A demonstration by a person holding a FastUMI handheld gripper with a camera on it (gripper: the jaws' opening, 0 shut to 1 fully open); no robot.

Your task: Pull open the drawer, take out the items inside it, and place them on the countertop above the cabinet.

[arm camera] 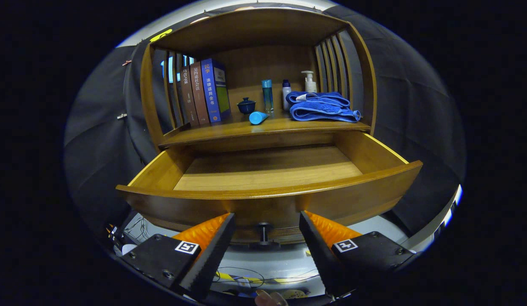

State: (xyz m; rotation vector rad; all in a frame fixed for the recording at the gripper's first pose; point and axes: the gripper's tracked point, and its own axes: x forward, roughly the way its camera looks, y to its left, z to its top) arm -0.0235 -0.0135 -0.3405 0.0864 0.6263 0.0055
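The wooden drawer (pixel 267 199) stands pulled out toward me, and its inside floor (pixel 267 168) shows bare wood. Its small dark knob (pixel 264 233) sits on the front panel, between my two fingers. My gripper (pixel 267 227) is open, the fingers wide apart on either side of the knob without touching it. On the countertop (pixel 229 129) above the drawer lie a blue tube (pixel 258 117) on its side, a small dark blue lidded cup (pixel 246 105), a tall blue bottle (pixel 267 96), a white bottle with a dark cap (pixel 286 94), a pump bottle (pixel 309 81) and a folded blue towel (pixel 321 106).
Three books (pixel 204 91) stand upright at the left of the countertop. Slatted side walls (pixel 331 63) and a curved top close in the shelf. Cables and yellow-black tape (pixel 246 278) lie on the floor below the drawer front.
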